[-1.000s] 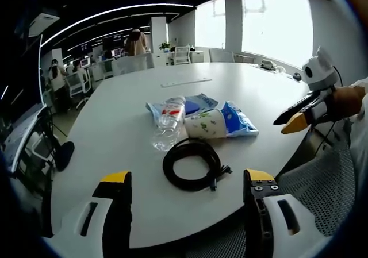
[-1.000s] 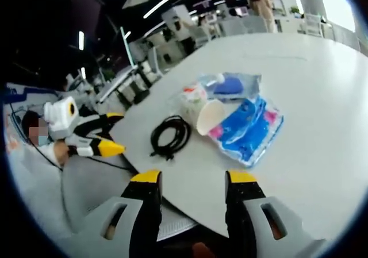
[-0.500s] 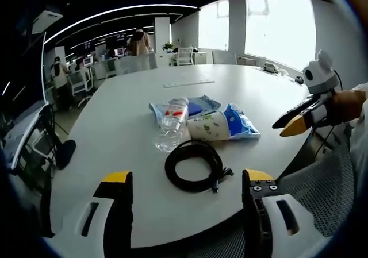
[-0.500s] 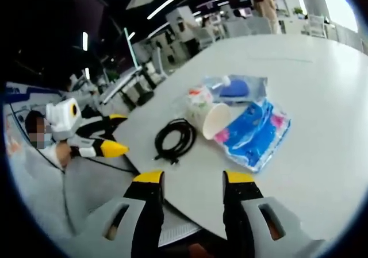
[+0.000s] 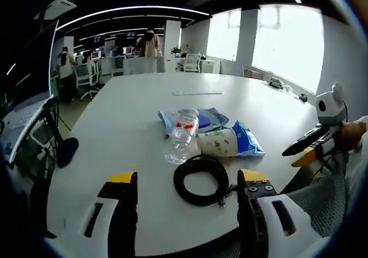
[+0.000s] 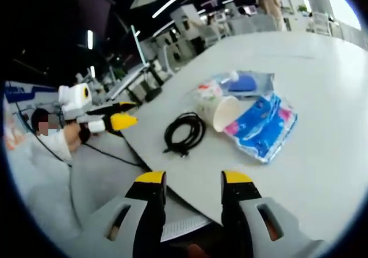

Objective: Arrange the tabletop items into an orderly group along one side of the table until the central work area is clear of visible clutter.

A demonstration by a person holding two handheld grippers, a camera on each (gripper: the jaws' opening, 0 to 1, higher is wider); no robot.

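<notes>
On the round white table (image 5: 115, 120) lies a cluster of items: a coiled black cable (image 5: 201, 180), a clear plastic bottle (image 5: 180, 136) on its side, a tipped paper cup (image 5: 218, 143), a blue packet (image 5: 248, 140) and a clear bag with something blue inside (image 5: 198, 119). My left gripper (image 5: 187, 180) hovers open at the near edge, just short of the cable. In the right gripper view the cable (image 6: 185, 133), cup (image 6: 225, 112), packet (image 6: 265, 129) and bag (image 6: 244, 83) lie ahead of my open right gripper (image 6: 194, 178). The left gripper (image 6: 112, 122) is held beyond the table edge.
The right gripper (image 5: 310, 149) hangs off the table's right edge, held by a hand. A thin pale strip (image 5: 196, 93) lies farther along the table, and small objects (image 5: 276, 84) sit near the windows. Office chairs and desks (image 5: 86, 74) stand behind, with people.
Both views have shifted with the hands. The left gripper now sits higher beside the table edge in the right view; the right gripper appears lower in the left view. The items have not moved.
</notes>
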